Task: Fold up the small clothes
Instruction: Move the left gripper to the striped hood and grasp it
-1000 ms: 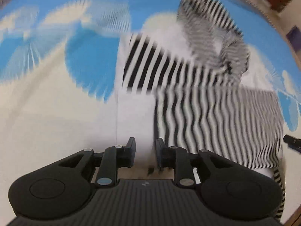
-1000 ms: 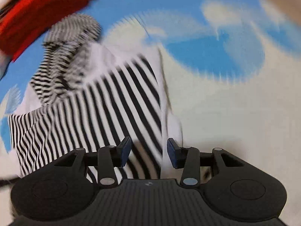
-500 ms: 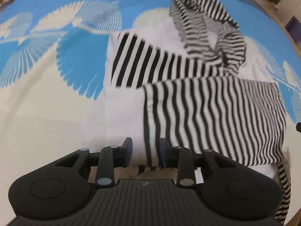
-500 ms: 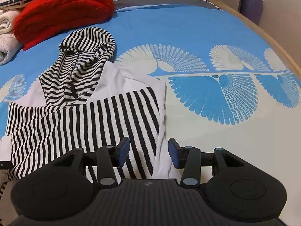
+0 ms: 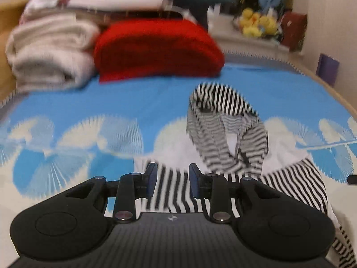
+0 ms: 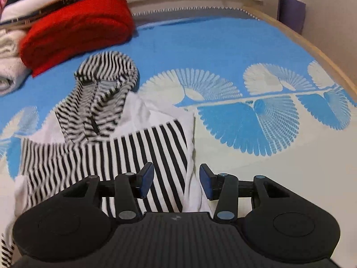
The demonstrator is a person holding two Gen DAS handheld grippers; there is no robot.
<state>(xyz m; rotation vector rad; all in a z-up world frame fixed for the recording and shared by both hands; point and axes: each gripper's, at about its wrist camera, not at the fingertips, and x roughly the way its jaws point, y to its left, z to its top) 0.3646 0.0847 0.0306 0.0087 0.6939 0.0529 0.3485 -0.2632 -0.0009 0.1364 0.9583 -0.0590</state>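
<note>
Striped hooded garment (image 6: 107,143) laid flat on the bed (image 6: 223,51), sleeves folded across the body, hood at far end, ready for the next fold. Left gripper (image 5: 171,179) and right gripper (image 6: 176,179) both empty, jaws apart above the near hem.

Both grippers' jaws parted, empty.

Red blanket (image 6: 75,29) beside cream blanket (image 5: 49,51)

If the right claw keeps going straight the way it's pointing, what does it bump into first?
Probably the striped hoodie. The open right claw points down at the hoodie's white edge, with nothing between. Depth is hard to judge; slightly to the right it would meet the blue sheet instead.
</note>
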